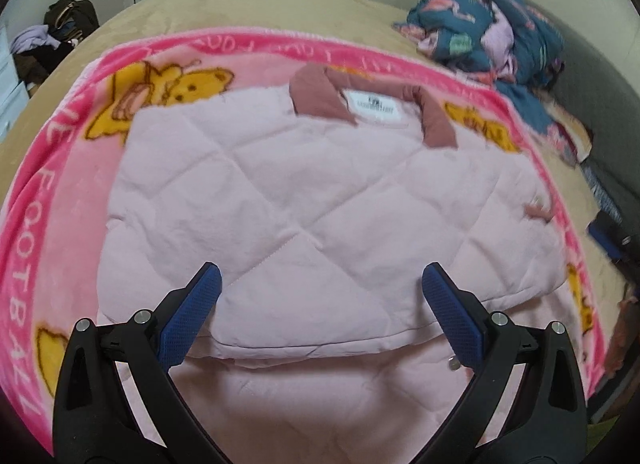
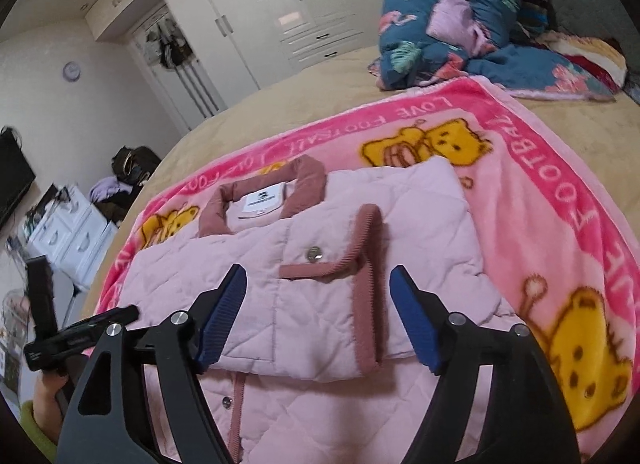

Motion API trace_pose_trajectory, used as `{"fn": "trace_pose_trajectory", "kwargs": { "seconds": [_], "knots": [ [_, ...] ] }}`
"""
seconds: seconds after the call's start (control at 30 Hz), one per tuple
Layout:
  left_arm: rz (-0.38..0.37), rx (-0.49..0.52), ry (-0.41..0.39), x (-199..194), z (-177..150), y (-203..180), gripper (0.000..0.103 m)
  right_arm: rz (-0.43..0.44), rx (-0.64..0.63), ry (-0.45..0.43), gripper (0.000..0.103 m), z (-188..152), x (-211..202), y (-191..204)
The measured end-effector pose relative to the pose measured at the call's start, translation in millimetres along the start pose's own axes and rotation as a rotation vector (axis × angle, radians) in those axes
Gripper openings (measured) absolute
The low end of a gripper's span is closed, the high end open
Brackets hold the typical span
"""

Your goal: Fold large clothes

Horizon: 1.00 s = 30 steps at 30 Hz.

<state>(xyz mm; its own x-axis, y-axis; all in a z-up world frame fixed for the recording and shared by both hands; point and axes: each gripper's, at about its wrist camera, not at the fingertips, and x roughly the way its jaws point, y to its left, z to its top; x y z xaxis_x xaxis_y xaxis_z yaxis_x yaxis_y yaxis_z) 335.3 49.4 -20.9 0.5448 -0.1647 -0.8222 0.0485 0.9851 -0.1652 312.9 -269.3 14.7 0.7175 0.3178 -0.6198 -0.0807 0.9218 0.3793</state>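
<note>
From your left wrist camera, your left gripper [image 1: 320,284] has its blue fingers [image 1: 192,316] spread wide and pinching nothing, poised over the pink quilted jacket [image 1: 304,200], which lies folded on the pink bear-print blanket [image 1: 44,200] on the bed [image 1: 224,8]. From your right wrist camera, your right gripper [image 2: 318,290] is likewise spread and empty above the jacket's dusty-rose-trimmed pocket flap [image 2: 320,266], collar [image 2: 264,200] toward the far side, with a heap of blue floral bedding [image 2: 460,24] beyond the blanket.

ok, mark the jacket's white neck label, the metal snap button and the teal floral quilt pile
white neck label [image 1: 375,109], left wrist view, label centre
metal snap button [image 2: 313,253], right wrist view, button face
teal floral quilt pile [image 2: 452,20], right wrist view, upper folds
</note>
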Motion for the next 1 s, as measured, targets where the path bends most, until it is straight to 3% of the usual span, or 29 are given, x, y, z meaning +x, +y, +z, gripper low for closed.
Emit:
{"fn": "trace_pose_trajectory", "kwargs": {
  "seconds": [0.37,0.47,0.73,0.87,1.0],
  "knots": [
    [-0.041,-0.007,0.024,21,-16,17,0.095,-0.002,-0.225,0.042,0.074,3,17,64],
    [-0.044,0.000,0.019,22,-18,17,0.095,-0.008,-0.271,0.064,0.090,3,30,79],
    [-0.057,0.000,0.013,21,-18,19,0.095,-0.085,-0.348,0.201,0.090,3,92,95],
    [-0.053,0.009,0.014,22,-19,18,0.095,-0.137,-0.353,0.345,0.093,-10,136,86],
    [-0.051,0.008,0.015,24,-19,18,0.095,-0.134,-0.321,0.383,0.098,-19,159,76]
  ]
}}
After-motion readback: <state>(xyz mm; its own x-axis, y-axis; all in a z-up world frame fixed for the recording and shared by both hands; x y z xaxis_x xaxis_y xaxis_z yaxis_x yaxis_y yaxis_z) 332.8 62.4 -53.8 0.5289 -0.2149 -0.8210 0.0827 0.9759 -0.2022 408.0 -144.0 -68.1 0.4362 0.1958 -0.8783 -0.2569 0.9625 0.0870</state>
